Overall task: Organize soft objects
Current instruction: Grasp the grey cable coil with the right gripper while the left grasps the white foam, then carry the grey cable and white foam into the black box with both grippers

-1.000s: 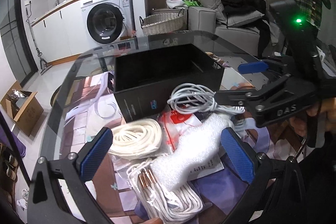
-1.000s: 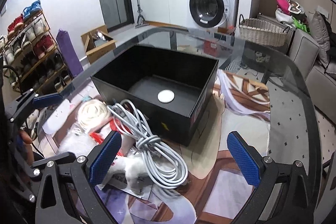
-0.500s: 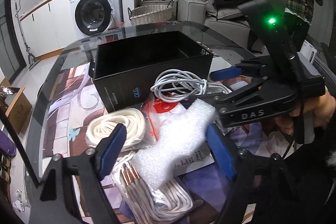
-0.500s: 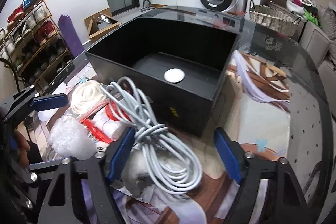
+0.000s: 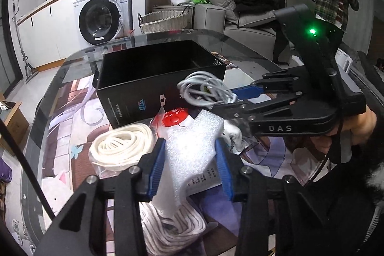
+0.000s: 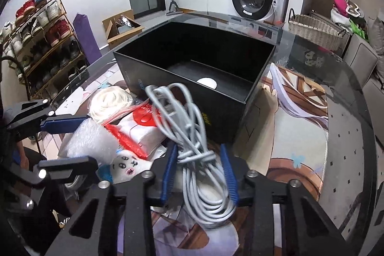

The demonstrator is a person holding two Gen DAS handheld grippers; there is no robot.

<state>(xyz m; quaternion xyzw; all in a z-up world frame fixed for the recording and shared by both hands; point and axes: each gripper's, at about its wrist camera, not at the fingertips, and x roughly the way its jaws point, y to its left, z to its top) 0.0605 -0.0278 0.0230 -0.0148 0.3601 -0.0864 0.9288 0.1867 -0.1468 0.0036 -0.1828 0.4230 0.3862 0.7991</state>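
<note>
Left wrist view: the white foam piece sits between the blue pads of the left gripper, its long axis running straight away from the fingers toward the black box, and the pads are pressed against its two sides, so the left fingers are pinching the foam. It lies on top of a heap on the glass desk: a coil of cream cord in a clear bag just to its left, a white rope bundle under its near end, and a red-and-white packet touching its far end. In the right wrist view the grey cable bundle lies lengthwise between the pads of the right gripper, its tied waist level with the fingertips, one loop reaching toward the box and the other toward the camera; the right fingers are closed in on it and appear to grip it. The open box stands directly ahead of both grippers, touching the far side of the heap, with only a small white disc on its floor. The right gripper looks nearer the box's rim, so I judge the cable has the shorter lift up and forward over the near wall, the foam following the same line from the left.
</note>
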